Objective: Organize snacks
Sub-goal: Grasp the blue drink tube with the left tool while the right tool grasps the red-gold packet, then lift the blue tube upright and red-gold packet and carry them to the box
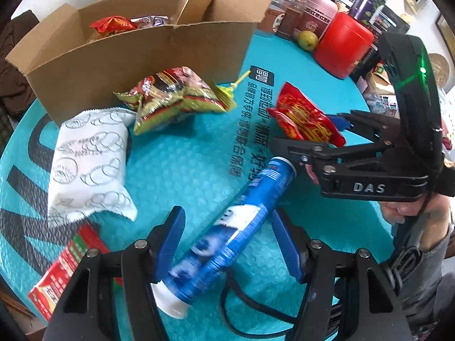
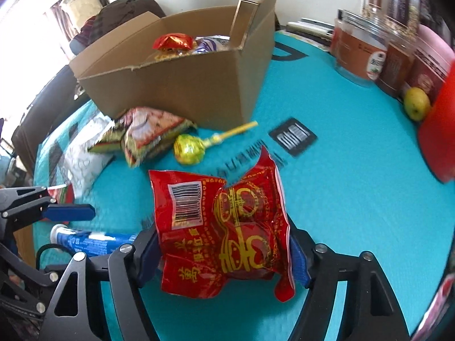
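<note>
We have the right gripper straddling the red snack packet; its blue fingers sit at both edges of the packet, but we cannot tell if they are clamped on it yet. The packet lies flat on the teal worktop, barcode up, so a side pinch suits it.

The left gripper hangs over the blue tube, fingers apart and clear of it on both sides, released. The tube lies slantwise, white cap towards the camera, so the fingers line up across its width, likely for the next pick.

Just beyond: a white printed pouch, a red flat pack at the near left edge, a green-and-red crinkly bag and a green lollipop, all loose on the worktop in front of the box.

Further back the cardboard box stands open, flaps up, with a red wrapped sweet and others already inside; we take it as the goal.

Behind: jars, a red canister and a yellow-green fruit, not part of the job.
</note>
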Motion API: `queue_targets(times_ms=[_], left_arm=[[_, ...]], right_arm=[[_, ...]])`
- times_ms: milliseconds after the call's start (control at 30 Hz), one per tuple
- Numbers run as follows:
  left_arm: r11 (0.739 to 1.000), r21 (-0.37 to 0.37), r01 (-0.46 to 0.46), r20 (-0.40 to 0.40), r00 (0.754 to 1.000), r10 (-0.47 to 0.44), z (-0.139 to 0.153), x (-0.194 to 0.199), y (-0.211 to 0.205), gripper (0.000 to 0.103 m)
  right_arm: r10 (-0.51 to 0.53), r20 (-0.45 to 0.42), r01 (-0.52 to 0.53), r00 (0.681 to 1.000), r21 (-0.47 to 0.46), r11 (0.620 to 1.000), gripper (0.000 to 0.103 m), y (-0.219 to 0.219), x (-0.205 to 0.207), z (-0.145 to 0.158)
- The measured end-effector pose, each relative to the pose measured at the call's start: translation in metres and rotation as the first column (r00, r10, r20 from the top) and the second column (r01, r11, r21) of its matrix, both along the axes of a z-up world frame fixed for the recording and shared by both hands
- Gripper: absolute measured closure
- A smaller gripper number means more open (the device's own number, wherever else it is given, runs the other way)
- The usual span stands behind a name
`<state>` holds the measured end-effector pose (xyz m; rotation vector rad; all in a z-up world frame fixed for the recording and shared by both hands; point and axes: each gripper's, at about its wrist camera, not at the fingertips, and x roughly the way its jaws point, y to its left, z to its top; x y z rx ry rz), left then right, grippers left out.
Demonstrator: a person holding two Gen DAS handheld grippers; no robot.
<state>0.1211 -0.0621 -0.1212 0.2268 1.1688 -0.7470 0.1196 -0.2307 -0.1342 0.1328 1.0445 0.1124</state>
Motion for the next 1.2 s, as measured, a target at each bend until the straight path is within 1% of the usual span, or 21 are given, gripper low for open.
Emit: queue_targets(times_ms=[100, 167, 200, 267, 333, 467, 600, 700, 767, 800, 867, 900, 967, 1000, 1033, 1100, 1167, 1200], left_arm=[[0.999, -0.036, 0.018, 0.014, 1.0, -0.018, 0.001, -0.011, 0.0, 0.061], [1.0, -0.022, 0.009, 0.047, 0.999, -0.008, 0.003, -0.019, -0.002, 0.065], [1.0, -0.01, -0.013, 0.074, 0.997, 0.014, 0.005, -0.021, 0.001, 0.068], [0.998, 0.002, -0.057, 0.102, 0.993, 0.056, 0.008, -0.021, 0.005, 0.071], [0.994, 0.01, -0.107, 0.117, 0.988, 0.105, 0.008, -0.021, 0.011, 0.071], [0.989, 0.013, -0.147, 0.115, 0.983, 0.145, 0.008, -0.027, 0.013, 0.071], [0.989, 0.025, -0.145, 0.091, 0.986, 0.142, 0.008, -0.038, 0.02, 0.071], [0.99, 0.041, -0.132, 0.099, 0.987, 0.127, 0.006, -0.045, 0.022, 0.07], [0.99, 0.052, -0.132, 0.085, 0.988, 0.127, 0.002, -0.045, 0.02, 0.069], [0.989, 0.073, -0.13, 0.063, 0.99, 0.126, -0.003, -0.043, 0.017, 0.069], [0.99, 0.076, -0.12, 0.09, 0.99, 0.113, -0.003, -0.045, 0.014, 0.068], [0.989, 0.095, -0.114, 0.104, 0.989, 0.104, -0.004, -0.047, 0.011, 0.068], [0.987, 0.119, -0.104, 0.135, 0.987, 0.087, -0.004, -0.051, 0.005, 0.065], [0.988, 0.122, -0.094, 0.149, 0.986, 0.075, -0.005, -0.053, 0.001, 0.059], [0.989, 0.12, -0.09, 0.157, 0.985, 0.071, -0.005, -0.054, -0.001, 0.055], [0.989, 0.122, -0.087, 0.173, 0.983, 0.065, -0.005, -0.056, -0.005, 0.055], [0.99, 0.102, -0.096, 0.17, 0.982, 0.078, -0.005, -0.054, -0.005, 0.055], [0.99, 0.083, -0.11, 0.172, 0.981, 0.094, -0.005, -0.054, -0.003, 0.059]], right_arm=[[-0.028, -0.011, 0.028, 1.0, 0.004, 1.0, 0.029, -0.003, -0.017, 0.001], [-0.041, -0.019, 0.041, 0.999, 0.002, 0.999, 0.029, -0.004, -0.025, 0.001], [-0.05, -0.022, 0.05, 0.999, -0.001, 0.999, 0.029, -0.004, -0.032, 0.002], [-0.053, -0.026, 0.053, 0.998, -0.008, 0.999, 0.029, -0.001, -0.041, 0.002], [-0.039, -0.026, 0.039, 0.999, -0.02, 0.999, 0.028, 0.005, -0.051, 0.002], [0.002, -0.026, -0.002, 1.0, -0.011, 1.0, 0.028, 0.019, -0.068, 0.002], [0.029, -0.032, -0.029, 0.999, 0.013, 0.999, 0.026, 0.027, -0.083, 0.001], [0.043, -0.037, -0.042, 0.998, 0.024, 0.999, 0.024, 0.03, -0.093, -0.001], [0.045, -0.038, -0.044, 0.998, 0.019, 0.999, 0.023, 0.032, -0.096, -0.003], [0.044, -0.034, -0.043, 0.998, 0.015, 0.999, 0.022, 0.033, -0.1, -0.002], [0.043, -0.029, -0.042, 0.999, 0.006, 0.999, 0.02, 0.034, -0.1, -0.003], [0.039, -0.03, -0.039, 0.999, -0.003, 0.999, 0.017, 0.034, -0.102, -0.004], [0.044, -0.028, -0.045, 0.999, -0.016, 0.999, 0.015, 0.036, -0.1, -0.004], [0.051, -0.028, -0.052, 0.998, -0.027, 0.998, 0.013, 0.039, -0.1, -0.005], [0.056, -0.025, -0.056, 0.998, -0.035, 0.998, 0.012, 0.04, -0.1, -0.005], [0.064, -0.019, -0.065, 0.998, -0.041, 0.997, 0.01, 0.041, -0.1, -0.006], [0.061, -0.005, -0.061, 0.998, -0.034, 0.998, 0.009, 0.041, -0.102, -0.006], [0.055, 0.003, -0.055, 0.998, -0.016, 0.998, 0.008, 0.039, -0.102, -0.006]])
